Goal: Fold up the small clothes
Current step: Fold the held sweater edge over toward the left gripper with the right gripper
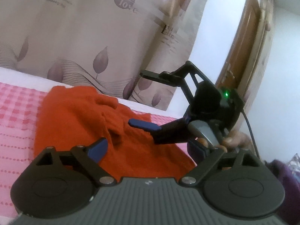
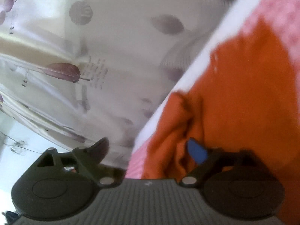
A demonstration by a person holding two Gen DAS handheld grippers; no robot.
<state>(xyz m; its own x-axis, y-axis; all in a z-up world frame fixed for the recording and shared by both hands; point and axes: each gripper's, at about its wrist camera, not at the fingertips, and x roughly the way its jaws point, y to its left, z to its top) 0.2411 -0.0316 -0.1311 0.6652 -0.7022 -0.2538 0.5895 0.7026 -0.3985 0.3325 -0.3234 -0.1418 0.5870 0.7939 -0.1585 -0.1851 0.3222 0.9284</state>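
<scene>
An orange knit garment (image 1: 78, 123) lies rumpled on a pink checked bedspread (image 1: 16, 112), with a bunched fold near its middle. My left gripper (image 1: 148, 148) is open wide just over the garment's near part. Its left blue pad (image 1: 98, 149) is at the cloth, and its right finger is hidden behind the other tool. My right gripper (image 1: 146, 99) comes in from the right, rolled on its side, jaws wide apart and nothing pinched. Its lower blue pad (image 1: 142, 124) lies close over the cloth. In the blurred right wrist view, the right gripper (image 2: 150, 150) is open beside the garment's (image 2: 243, 93) bunched edge.
A leaf-printed curtain (image 1: 84, 43) hangs behind the bed's white far edge (image 1: 22, 75). A wooden door (image 1: 245, 43) and white wall stand at the right. A person's hand (image 1: 234, 140) holds the right tool. Dark purple cloth (image 1: 286, 174) shows at the lower right.
</scene>
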